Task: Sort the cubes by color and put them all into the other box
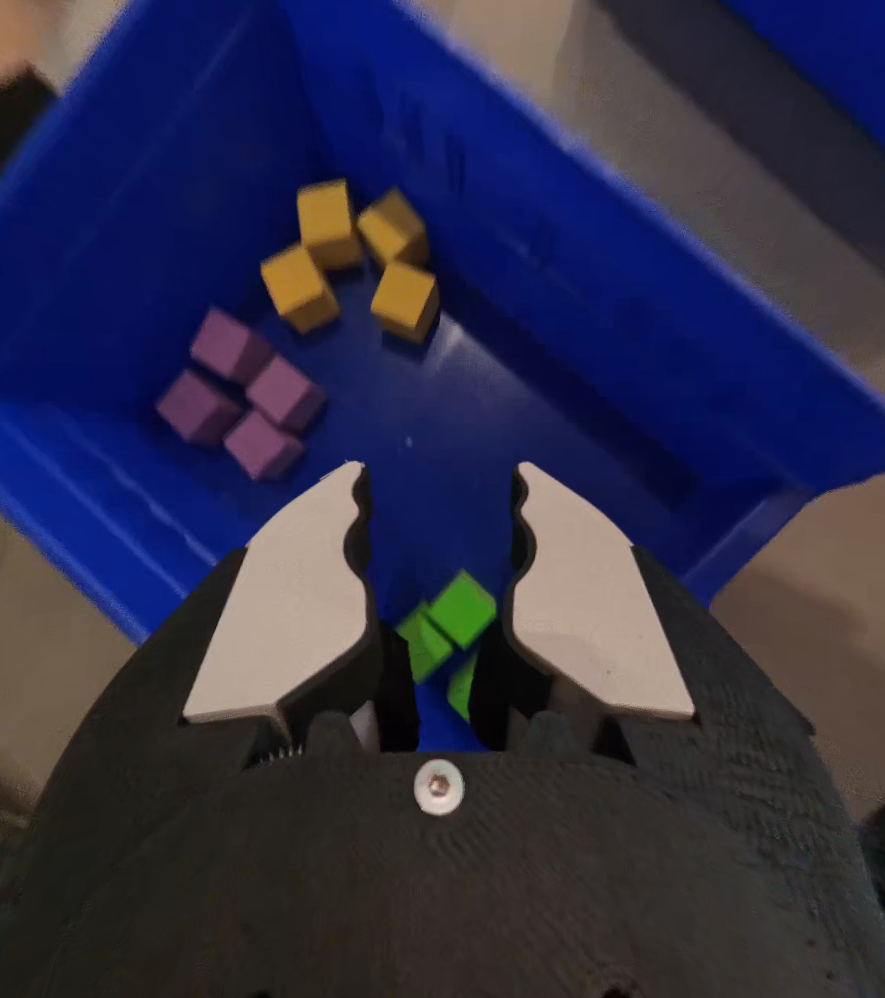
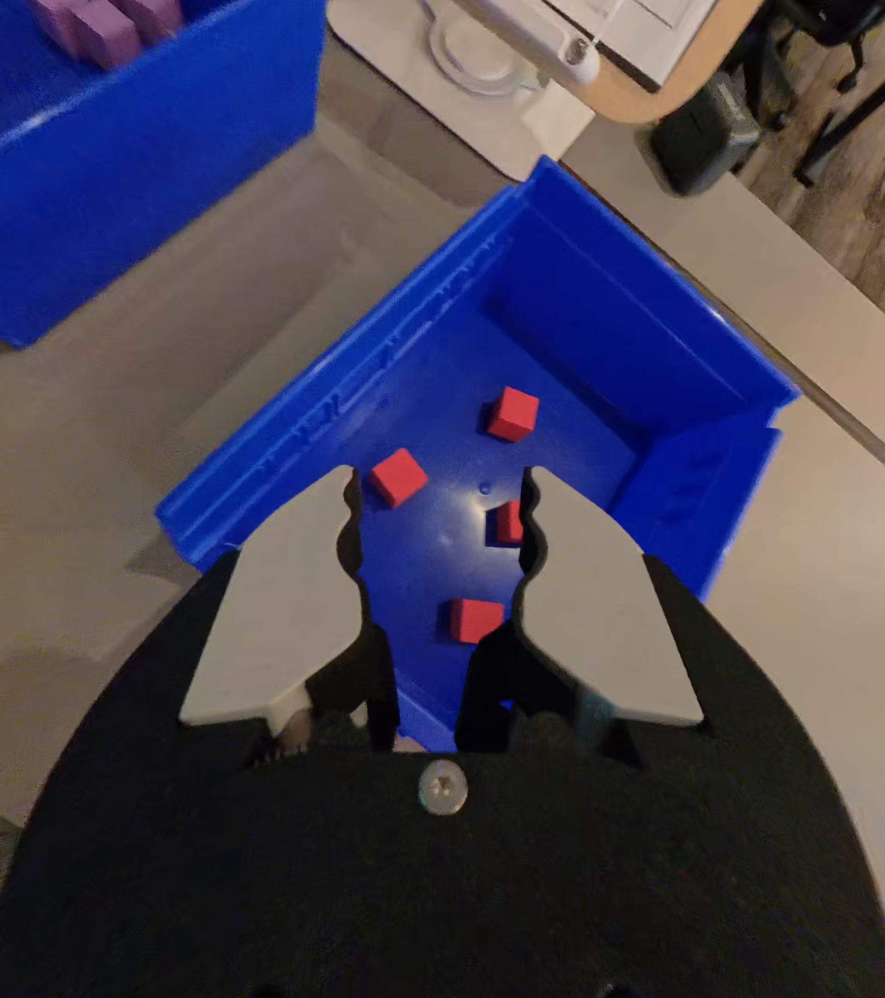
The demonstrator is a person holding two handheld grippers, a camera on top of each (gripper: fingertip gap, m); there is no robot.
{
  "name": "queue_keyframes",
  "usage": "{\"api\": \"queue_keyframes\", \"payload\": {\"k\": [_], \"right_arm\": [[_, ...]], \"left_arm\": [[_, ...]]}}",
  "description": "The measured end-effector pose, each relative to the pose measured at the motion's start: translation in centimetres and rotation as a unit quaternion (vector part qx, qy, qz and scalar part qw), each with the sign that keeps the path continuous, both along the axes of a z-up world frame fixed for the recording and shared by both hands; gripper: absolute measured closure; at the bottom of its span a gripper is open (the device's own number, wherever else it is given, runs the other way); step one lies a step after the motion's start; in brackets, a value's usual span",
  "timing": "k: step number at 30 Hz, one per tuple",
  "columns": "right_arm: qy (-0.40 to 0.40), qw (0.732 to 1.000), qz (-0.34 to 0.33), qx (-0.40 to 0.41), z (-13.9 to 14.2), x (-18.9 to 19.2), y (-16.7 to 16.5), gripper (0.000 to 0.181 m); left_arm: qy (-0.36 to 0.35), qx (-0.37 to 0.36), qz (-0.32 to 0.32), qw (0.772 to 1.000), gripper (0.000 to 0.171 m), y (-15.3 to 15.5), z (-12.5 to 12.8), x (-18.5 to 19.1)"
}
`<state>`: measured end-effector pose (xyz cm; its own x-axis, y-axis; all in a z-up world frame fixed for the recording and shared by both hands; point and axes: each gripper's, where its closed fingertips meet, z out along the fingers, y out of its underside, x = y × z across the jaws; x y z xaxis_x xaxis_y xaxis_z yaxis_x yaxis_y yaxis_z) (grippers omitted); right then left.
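My left tool [image 1: 438, 470] and right tool [image 2: 440, 475] both gape empty over blue bins [image 2: 645, 302] of small cubes, the red cubes [image 2: 511, 413] seemingly light, stiff, best pinched across opposite flat faces.

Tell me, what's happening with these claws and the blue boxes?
A person holds two grippers over blue bins on a table. The left gripper hangs open and empty above a large bin holding yellow cubes, purple cubes and green cubes. The right gripper, also open and empty, hangs above a smaller bin with four scattered red cubes.
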<state>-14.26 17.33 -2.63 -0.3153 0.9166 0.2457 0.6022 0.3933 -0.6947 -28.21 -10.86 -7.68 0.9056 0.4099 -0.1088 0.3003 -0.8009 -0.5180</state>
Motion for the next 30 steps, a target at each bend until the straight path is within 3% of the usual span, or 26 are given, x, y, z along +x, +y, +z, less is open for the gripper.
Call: {"api": "queue_keyframes", "payload": {"k": [7,14,19,21,24,27,30], "right_arm": [[0.013,0.999,0.019,-0.028,-1.2,1.0,-2.4,0.127],[0.04,0.998,0.022,-0.037,0.2,1.5,-2.6,0.13],[0.054,0.998,0.028,-0.032,0.6,1.5,-2.7,0.132],[0.053,0.998,0.034,-0.03,0.4,1.4,-2.9,0.133],[0.057,0.997,0.051,-0.021,0.1,1.4,-3.7,0.134],[0.079,0.993,0.086,-0.018,0.4,1.1,-5.6,0.136],[0.126,0.98,0.153,-0.016,1.2,0.8,-9.1,0.135]], "left_arm": [[0.027,-0.102,-0.127,0.986,0.12,4.7,-4.1,-4.1],[-0.034,-0.135,-0.144,0.98,0.119,6.2,-7.0,-5.4],[-0.076,-0.164,-0.135,0.974,0.131,5.9,-8.5,-5.4],[-0.085,-0.15,-0.13,0.976,0.142,5.9,-8.5,-5.3],[-0.103,-0.108,-0.116,0.982,0.142,5.9,-7.5,-4.7],[-0.12,0.0,-0.091,0.989,0.142,6.2,-4.0,-3.5],[-0.166,0.137,-0.106,0.971,0.143,6.8,0.9,0.2]]}}
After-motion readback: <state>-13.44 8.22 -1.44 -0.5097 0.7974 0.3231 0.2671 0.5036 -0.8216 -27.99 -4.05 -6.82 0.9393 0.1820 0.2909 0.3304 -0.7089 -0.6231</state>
